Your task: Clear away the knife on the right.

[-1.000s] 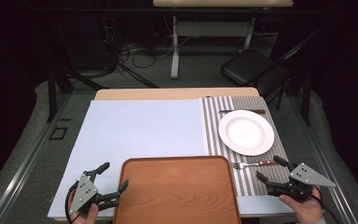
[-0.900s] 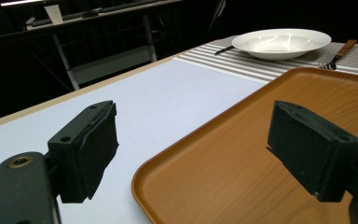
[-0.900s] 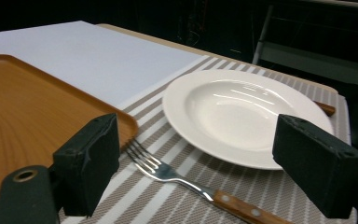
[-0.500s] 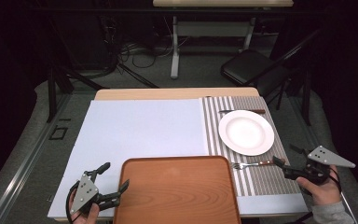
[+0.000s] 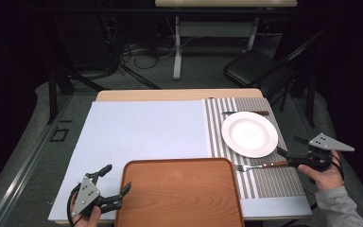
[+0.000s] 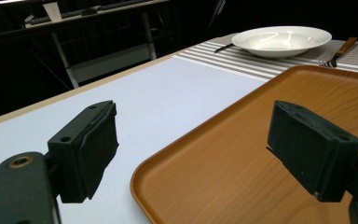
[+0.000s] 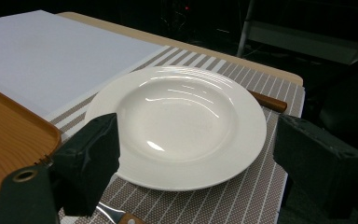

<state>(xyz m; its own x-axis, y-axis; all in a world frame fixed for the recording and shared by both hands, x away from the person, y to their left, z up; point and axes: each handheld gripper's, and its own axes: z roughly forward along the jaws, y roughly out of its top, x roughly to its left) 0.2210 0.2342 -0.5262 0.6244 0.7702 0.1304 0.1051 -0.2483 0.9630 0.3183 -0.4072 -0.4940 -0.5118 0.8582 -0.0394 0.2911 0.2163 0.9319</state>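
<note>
Right hand-held gripper (image 5: 283,153) spread just beside the white plate (image 5: 249,134); left hand-held gripper (image 5: 118,180) spread, straddling the wooden tray's (image 5: 179,194) rim.

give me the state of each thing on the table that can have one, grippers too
plate: empty, upright on the striped placemat
tray: empty, flat on the white sheet
fork: lying on the placemat between tray and right gripper
knife: lying on the placemat behind the plate
left gripper: jaws open, straddling the tray's left rim
right gripper: jaws open, holding nothing, aimed at the plate
</note>
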